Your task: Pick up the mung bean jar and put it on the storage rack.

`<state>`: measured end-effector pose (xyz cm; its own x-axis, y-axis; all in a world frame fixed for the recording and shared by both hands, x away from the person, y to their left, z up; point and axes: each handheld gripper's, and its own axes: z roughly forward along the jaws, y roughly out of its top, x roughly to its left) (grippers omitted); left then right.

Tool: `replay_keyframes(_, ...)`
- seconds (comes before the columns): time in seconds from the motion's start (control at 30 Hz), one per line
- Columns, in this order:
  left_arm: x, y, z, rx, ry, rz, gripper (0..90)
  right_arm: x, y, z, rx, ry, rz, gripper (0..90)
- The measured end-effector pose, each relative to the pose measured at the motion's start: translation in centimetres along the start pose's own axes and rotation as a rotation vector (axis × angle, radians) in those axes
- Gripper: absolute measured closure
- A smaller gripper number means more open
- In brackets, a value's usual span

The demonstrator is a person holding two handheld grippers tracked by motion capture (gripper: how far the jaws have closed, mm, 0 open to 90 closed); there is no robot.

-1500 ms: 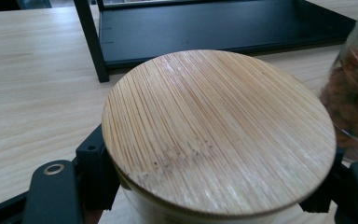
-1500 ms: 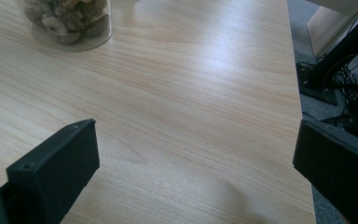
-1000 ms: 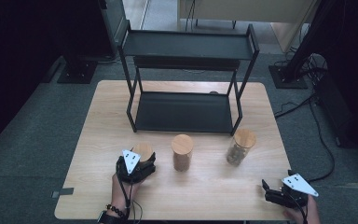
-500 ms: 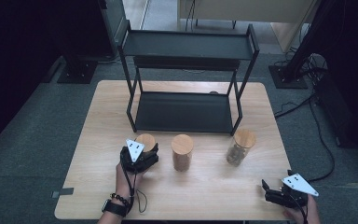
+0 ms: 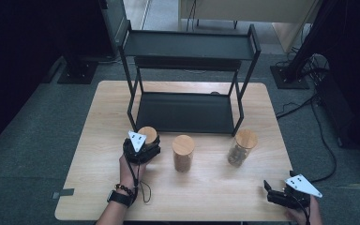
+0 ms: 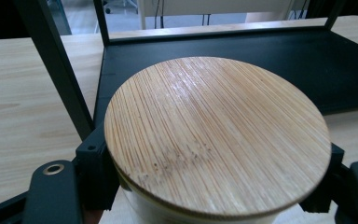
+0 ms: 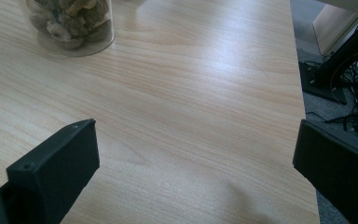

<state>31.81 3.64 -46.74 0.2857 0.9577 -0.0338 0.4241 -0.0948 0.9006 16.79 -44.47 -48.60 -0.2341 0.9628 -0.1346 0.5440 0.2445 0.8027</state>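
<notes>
- The left tongs [image 5: 143, 146], clamped on the bamboo-lidded jar [image 5: 148, 134], have carried it toward 12 o'clock, up to the black rack [image 5: 183, 112].
- The right tongs [image 5: 274, 196] gape empty at 5 o'clock on the surface [image 5: 206, 187], unmoved.
- Two other jars [image 5: 183, 153] stand at 3 o'clock of the held one; the rack's front post [image 6: 58, 70] rises just beyond it.

My left tongs [image 6: 214, 186], matt black plastic, grip a jar with a fine-grained bamboo lid [image 6: 216, 135]. The tabletop [image 7: 191, 93] is pale wood, faintly glossy; the shelf [image 5: 183, 112] is matt black metal.
</notes>
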Motion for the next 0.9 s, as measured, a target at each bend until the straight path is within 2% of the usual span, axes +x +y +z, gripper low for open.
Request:
replay_keyframes(0.23, -0.2, 1.1, 1.2, -0.014, 0.01, 0.006, 25.1, -0.1, 0.0, 0.0, 0.0, 0.006, 0.011, 0.0)
replay_keyframes(0.7, -0.4, 2.2, 3.3, -0.02, 0.026, 0.012, 25.1, -0.1, 0.0, 0.0, 0.0, 0.006, 0.01, 0.0)
replay_keyframes(0.9, -0.5, 2.7, 4.3, -0.023, 0.032, 0.001, 25.2, 0.0, 0.0, 0.0, 0.001, 0.004, 0.009, 0.0)
